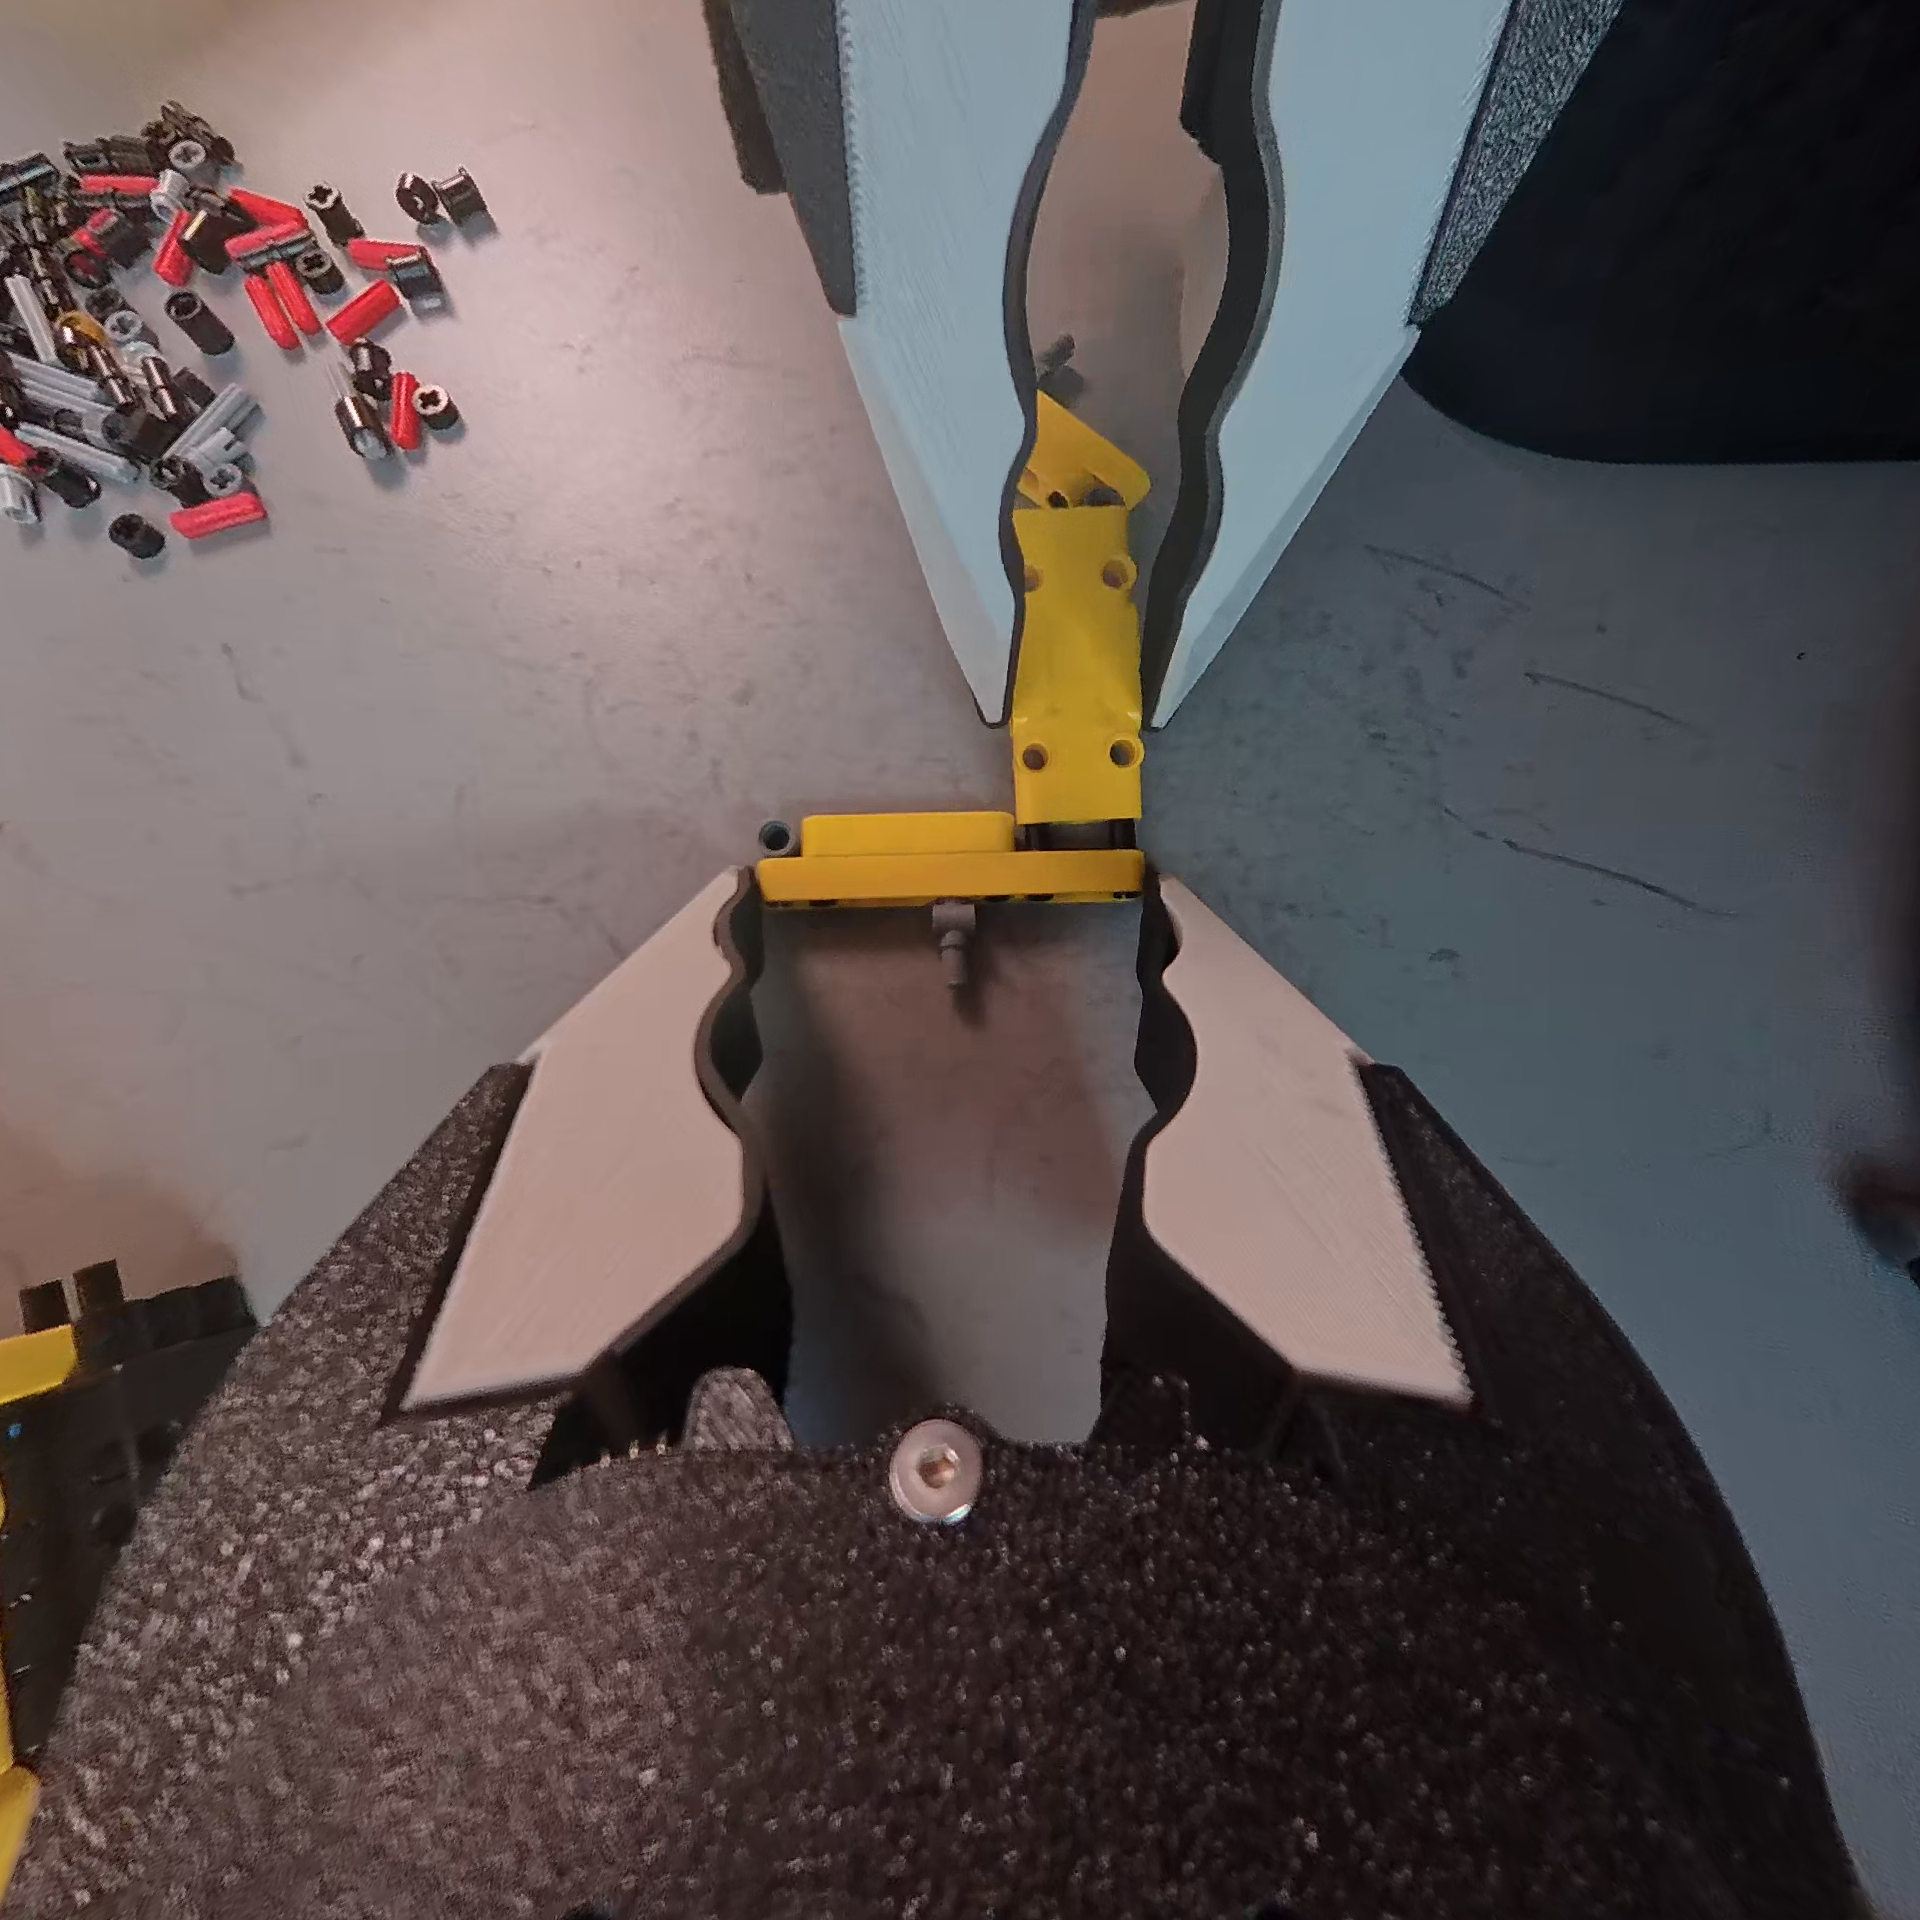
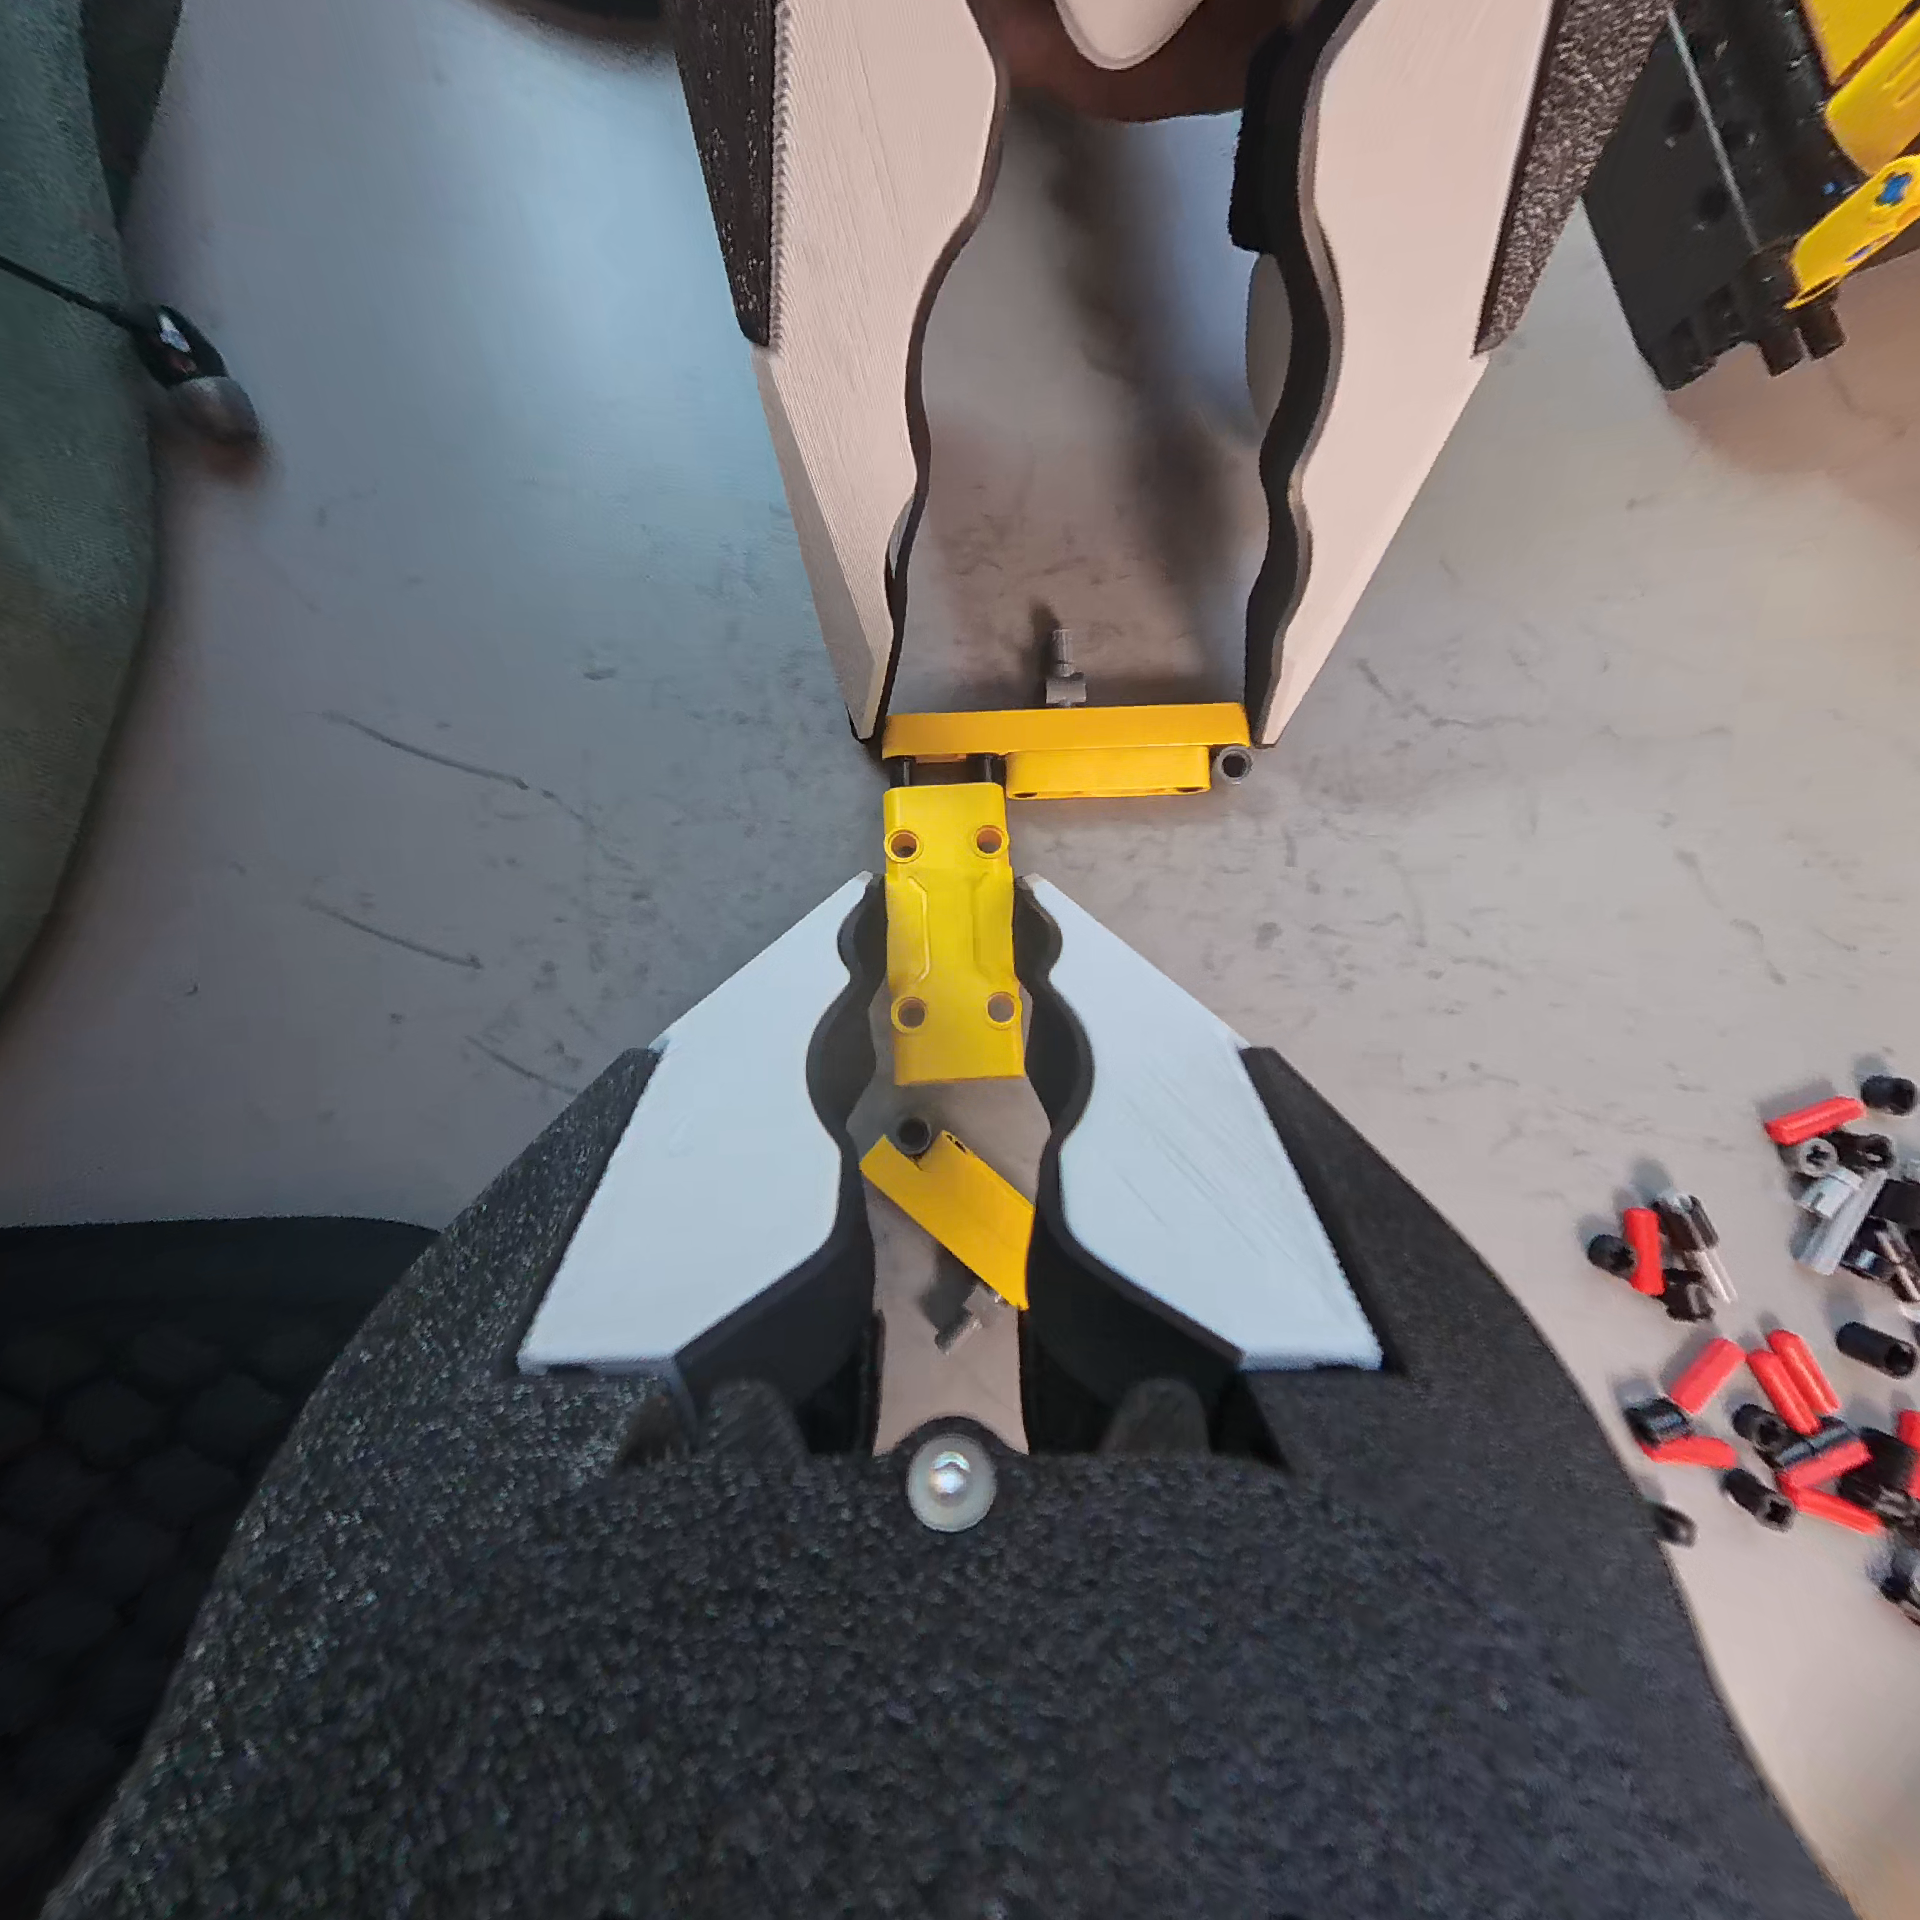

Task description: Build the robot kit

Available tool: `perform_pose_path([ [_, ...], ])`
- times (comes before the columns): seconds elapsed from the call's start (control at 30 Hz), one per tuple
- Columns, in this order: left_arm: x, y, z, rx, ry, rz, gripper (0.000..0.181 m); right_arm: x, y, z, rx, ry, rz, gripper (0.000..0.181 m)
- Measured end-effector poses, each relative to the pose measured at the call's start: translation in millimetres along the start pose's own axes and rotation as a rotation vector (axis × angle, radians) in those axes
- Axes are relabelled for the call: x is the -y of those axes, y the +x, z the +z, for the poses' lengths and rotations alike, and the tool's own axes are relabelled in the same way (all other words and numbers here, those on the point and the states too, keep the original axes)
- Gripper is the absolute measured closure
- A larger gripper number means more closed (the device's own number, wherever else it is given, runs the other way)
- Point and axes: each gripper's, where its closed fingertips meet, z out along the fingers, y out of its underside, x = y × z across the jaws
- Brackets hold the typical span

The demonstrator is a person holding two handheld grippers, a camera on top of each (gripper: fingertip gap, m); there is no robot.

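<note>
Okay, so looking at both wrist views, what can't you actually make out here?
- Black and yellow assembly: cut off by the right wrist view's top right edge; in the left wrist view the left gripper body covers it.
- Angled yellow piece: partly hidden between the right gripper fingers.
- Small grey pin on the yellow beam: too small to tell its shape.
- Dark object, left edge, right wrist view: blurred.

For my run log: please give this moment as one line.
left claw: shut on yellow beam | right claw: shut on yellow panel | pieces: joined by black pins | loose pins: aside on table
</note>
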Motion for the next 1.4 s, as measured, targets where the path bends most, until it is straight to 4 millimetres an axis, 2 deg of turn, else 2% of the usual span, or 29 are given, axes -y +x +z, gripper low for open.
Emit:
perform_pose_path([
  [0.4,1,1,0,0.002,0.019,-0.01,0.109,-1,-1,6,-0.04,0.054,0.059,0.159],
  [0.5,2,2,2,0.017,0.017,-0.009,0.108,17,-1,3,-0.039,0.104,0.034,0.159],
  [0.57,2,1,2,0.011,0.024,-0.005,0.108,10,0,8,-0.076,0.003,-0.05,0.158],
  [0.73,1,2,1,0.008,0.025,-0.002,0.107,7,-1,11,-0.048,0.019,0.029,0.158],
  [1.0,-11,12,-18,-0.134,0.017,0.038,0.103,7,-3,11,-0.048,0.047,0.025,0.157],
  [1.1,-15,10,-23,-0.124,0.032,0.096,0.102,7,-6,11,-0.047,0.034,0.003,0.157],
  [1.17,-16,2,-21,-0.073,0.027,0.118,0.106,7,-9,11,-0.038,0.034,0.006,0.157],
  [1.4,-12,2,-12,-0.087,0.025,0.092,0.112,12,-12,13,-0.061,0.059,0.042,0.157],
])
